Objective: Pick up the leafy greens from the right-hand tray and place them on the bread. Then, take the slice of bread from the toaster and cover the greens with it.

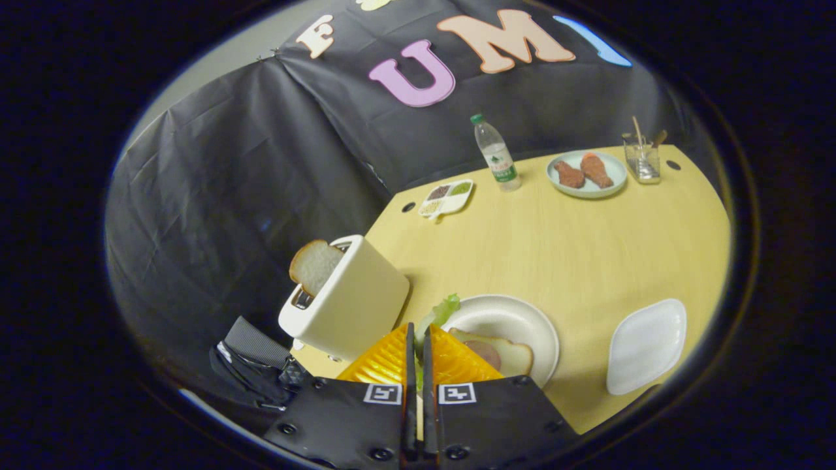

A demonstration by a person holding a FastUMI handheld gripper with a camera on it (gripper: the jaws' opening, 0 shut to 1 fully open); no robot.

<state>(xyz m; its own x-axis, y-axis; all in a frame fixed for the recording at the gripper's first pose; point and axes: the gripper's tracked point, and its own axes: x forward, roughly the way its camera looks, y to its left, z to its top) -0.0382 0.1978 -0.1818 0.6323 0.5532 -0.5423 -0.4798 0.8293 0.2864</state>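
My gripper (418, 334) is shut on the leafy greens (441, 312), which stick up past the fingertips and hang over the near rim of a white round plate (516, 318). On that plate lies a slice of bread (511, 356) with a brown slice of meat on it, just right of the fingers. A second slice of bread (315, 264) stands out of the slot of the white toaster (349, 303), to the left of the fingers. The white right-hand tray (646, 346) lies bare to the right of the plate.
Across the yellow table (562, 248) stand a water bottle (496, 154), a small divided dish of seasonings (446, 198), a plate with two pieces of fried food (586, 173) and a glass with sticks (641, 158). A dark bag (258, 365) lies beside the toaster off the table's edge.
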